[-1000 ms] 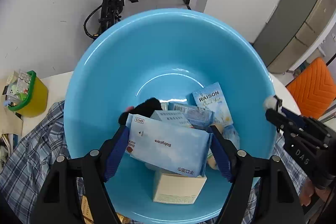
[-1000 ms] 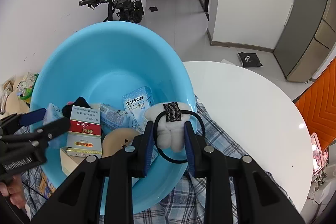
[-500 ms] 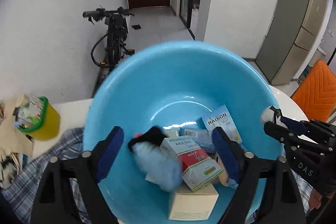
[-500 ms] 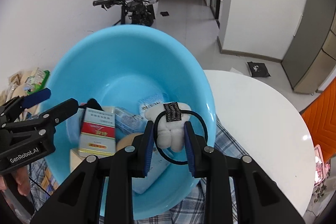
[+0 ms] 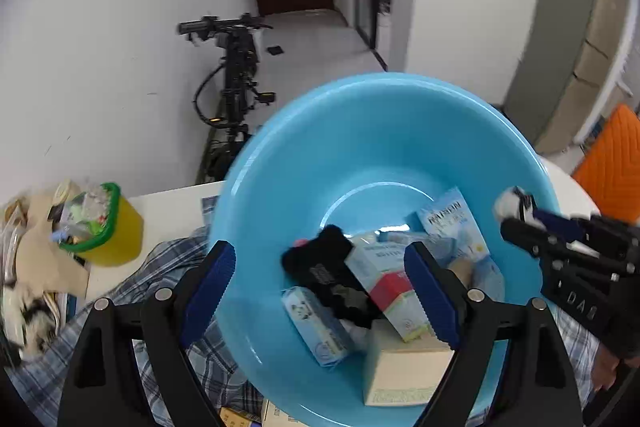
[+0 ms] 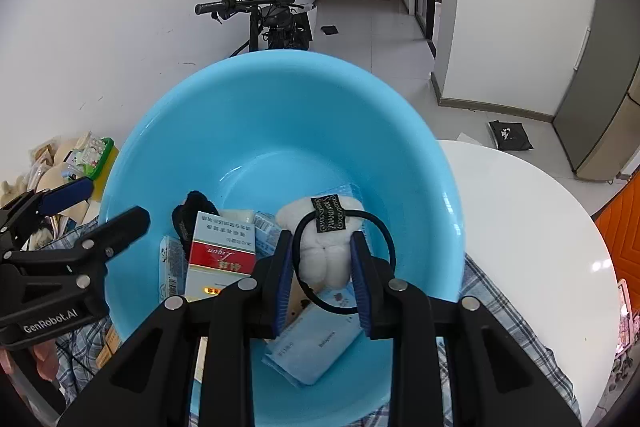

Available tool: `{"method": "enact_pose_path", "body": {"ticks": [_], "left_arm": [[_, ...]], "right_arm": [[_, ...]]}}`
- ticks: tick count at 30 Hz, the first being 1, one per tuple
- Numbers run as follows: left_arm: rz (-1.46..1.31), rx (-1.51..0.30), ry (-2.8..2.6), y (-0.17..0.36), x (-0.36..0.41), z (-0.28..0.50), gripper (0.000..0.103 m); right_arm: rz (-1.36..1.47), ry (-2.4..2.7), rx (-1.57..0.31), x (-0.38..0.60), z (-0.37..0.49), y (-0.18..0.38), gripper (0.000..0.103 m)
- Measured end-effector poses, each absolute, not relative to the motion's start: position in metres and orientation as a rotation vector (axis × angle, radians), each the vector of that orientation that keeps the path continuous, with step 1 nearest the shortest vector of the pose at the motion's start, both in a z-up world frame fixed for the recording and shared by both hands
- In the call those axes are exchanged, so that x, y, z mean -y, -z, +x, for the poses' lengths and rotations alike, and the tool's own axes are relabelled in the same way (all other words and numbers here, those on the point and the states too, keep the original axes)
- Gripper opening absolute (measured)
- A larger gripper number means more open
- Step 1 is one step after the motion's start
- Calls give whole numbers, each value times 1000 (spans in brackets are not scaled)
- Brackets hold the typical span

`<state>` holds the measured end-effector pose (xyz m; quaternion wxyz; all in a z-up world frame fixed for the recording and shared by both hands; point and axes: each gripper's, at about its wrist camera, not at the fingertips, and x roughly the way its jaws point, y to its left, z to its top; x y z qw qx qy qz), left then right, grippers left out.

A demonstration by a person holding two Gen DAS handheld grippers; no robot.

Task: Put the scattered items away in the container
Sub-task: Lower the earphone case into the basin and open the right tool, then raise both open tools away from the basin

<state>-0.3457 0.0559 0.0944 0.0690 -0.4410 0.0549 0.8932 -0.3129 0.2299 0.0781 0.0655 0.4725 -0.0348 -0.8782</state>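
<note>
A big blue basin point(image 5: 360, 131) holds a red and white box point(image 5: 390, 287), a black plush item point(image 5: 328, 267), a cream box point(image 5: 400, 375) and small tissue packs. My left gripper point(image 5: 320, 267) hangs open over the basin's near left rim with nothing between its fingers. It shows at the left of the right wrist view point(image 6: 108, 203). My right gripper point(image 6: 322, 247) is shut on a white plush hair tie point(image 6: 324, 259) with a black elastic loop, above the basin point(image 6: 260, 107) and a blue wipes pack point(image 6: 316, 343). The right gripper point(image 5: 520, 219) reaches in over the right rim.
The basin rests on a plaid cloth point(image 5: 168, 267) on a white round table point(image 6: 520, 227). A yellow tub with a green rim point(image 5: 104, 231) and paper clutter stand to the left. An orange chair point(image 5: 612, 163) is at the right, a bicycle point(image 5: 232, 83) by the far wall.
My left gripper opened and let go of the blue wipes pack, which dropped into the basin, then drew back and up. My right gripper carried the hair tie further over the basin.
</note>
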Motion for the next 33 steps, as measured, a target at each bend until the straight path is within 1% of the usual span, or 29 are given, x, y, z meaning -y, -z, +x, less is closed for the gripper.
{"method": "enact_pose_path", "body": {"ticks": [2,4,5,6,8,12,19,20,23,26,28,29,31,32,33], "left_arm": [[-1307,-96,-2682,-94,-51,-344,88],[-1306,-94,-2665,-93,-51,-344,88],[-1311,-126,-2668,-92,-52,-343,88],[-1311,-158,-2682,-92,-52,-343,89],[-1310,-203,-2700,-90,-51,-343,89],[-1305,-215,-2704,-87,-47,-342,89],[-1250,-200,-2736,-86,-45,-337,89],[-1214,-205,-2754,-89,-45,-335,89],[-1081,-219,-2812,-99,-43,-326,89],[-899,-218,-2915,-111,-38,-312,89],[-767,-189,-2953,-119,-34,-300,94],[-680,-175,-2977,-123,-31,-293,103],[-504,-139,-3024,-129,-26,-278,103],[-459,-113,-3029,-131,-23,-273,103],[-449,-87,-3024,-132,-21,-272,103]], "right_arm": [[1431,2638,119,-227,-313,-76,27],[1428,2613,104,-223,-313,-73,51],[1419,2622,79,-220,-312,-73,80],[1413,2665,34,-220,-311,-72,88],[1373,2709,12,-222,-308,-73,90],[1372,2695,118,-231,-307,-72,91],[1268,2756,94,-231,-301,-85,91],[1243,2765,97,-231,-299,-88,91],[1171,2800,111,-231,-295,-97,98],[1098,2830,161,-236,-290,-103,98],[1040,2848,205,-240,-285,-107,98],[991,2869,216,-241,-281,-110,98],[846,2964,183,-240,-268,-117,98],[784,3004,145,-238,-263,-120,103],[718,3036,91,-235,-258,-122,103]]}}
